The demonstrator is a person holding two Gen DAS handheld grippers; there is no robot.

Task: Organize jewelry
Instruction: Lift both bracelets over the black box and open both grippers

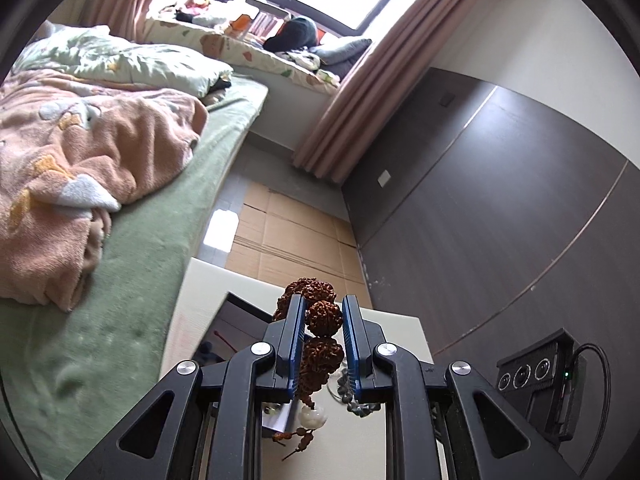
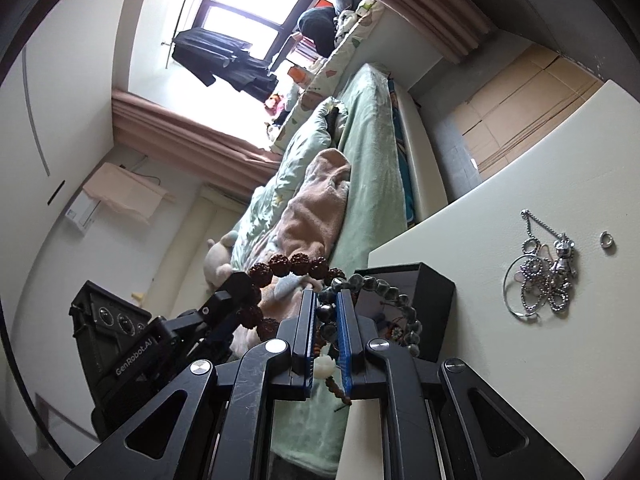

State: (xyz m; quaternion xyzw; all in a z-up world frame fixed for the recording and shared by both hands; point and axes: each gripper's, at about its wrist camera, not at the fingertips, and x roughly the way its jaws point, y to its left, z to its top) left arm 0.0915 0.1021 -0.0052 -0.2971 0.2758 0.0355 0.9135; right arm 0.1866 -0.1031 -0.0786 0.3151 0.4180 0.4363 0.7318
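Note:
My left gripper (image 1: 322,308) is shut on a brown knobbly bead bracelet (image 1: 323,318) with a white bead (image 1: 313,416) hanging below, held above the cream table (image 1: 396,344). My right gripper (image 2: 327,300) is shut on a dark grey-green bead bracelet (image 2: 382,286), also lifted. The brown bracelet (image 2: 298,263) and the left gripper (image 2: 230,292) show to the left in the right wrist view. A black open box (image 2: 434,292) stands on the table (image 2: 520,360) behind the right gripper; it also shows in the left wrist view (image 1: 240,316).
A pile of silver chains and hoops (image 2: 540,276) and a small silver ring (image 2: 607,240) lie on the table. A bed with green sheet (image 1: 160,280) and pink blanket (image 1: 80,168) runs beside the table. Cardboard (image 1: 288,228) covers the floor; dark wall panels (image 1: 500,200) stand behind.

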